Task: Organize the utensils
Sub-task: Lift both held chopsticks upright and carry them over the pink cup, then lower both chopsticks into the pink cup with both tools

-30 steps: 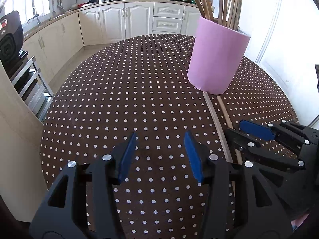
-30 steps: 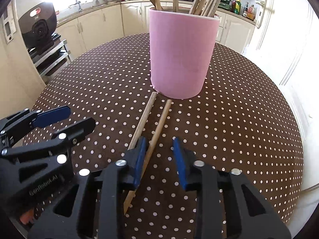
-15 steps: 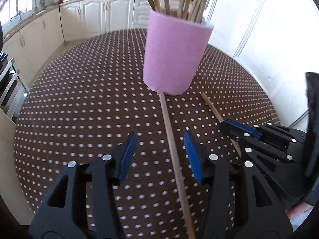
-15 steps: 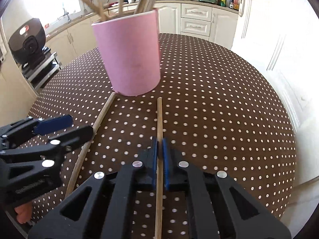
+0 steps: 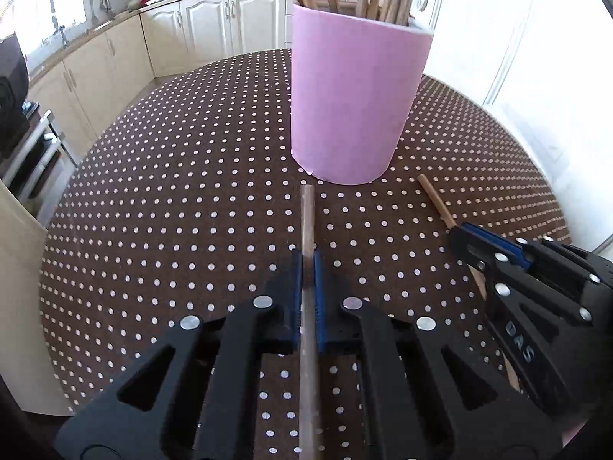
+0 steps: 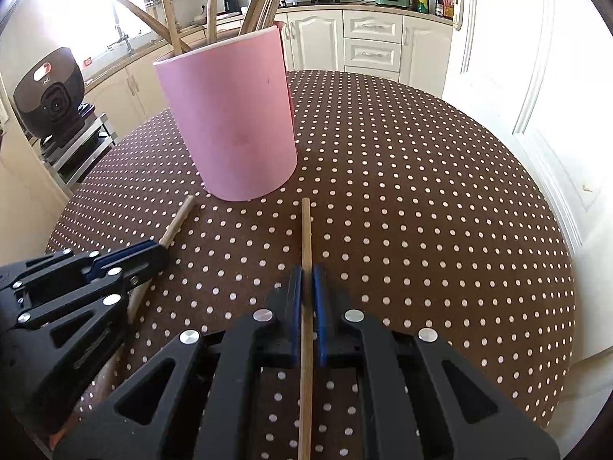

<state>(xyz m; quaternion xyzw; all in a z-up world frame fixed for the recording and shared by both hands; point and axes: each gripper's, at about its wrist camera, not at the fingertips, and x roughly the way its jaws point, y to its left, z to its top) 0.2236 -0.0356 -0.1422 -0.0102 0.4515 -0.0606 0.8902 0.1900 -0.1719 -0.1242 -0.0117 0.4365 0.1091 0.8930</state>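
Note:
A pink cylindrical holder (image 5: pixel 354 103) with several wooden sticks stands on the brown dotted table; it also shows in the right wrist view (image 6: pixel 230 122). My left gripper (image 5: pixel 306 264) is shut on a pale wooden chopstick (image 5: pixel 307 214) whose tip points at the holder's base. My right gripper (image 6: pixel 306 276) is shut on a second wooden chopstick (image 6: pixel 305 230) lying to the holder's right. The right gripper (image 5: pixel 471 241) shows at the right in the left wrist view, and the left gripper (image 6: pixel 153 251) at the left in the right wrist view.
The round table (image 6: pixel 421 191) has a curved edge close on all sides. Kitchen cabinets (image 5: pixel 214 27) and a counter stand behind. A black appliance (image 6: pixel 49 96) sits on a metal rack to the left. A white door (image 6: pixel 536 57) is at the right.
Both grippers went from open to shut, the right one first on its chopstick, then the left on the other. Both moved closer to the holder.

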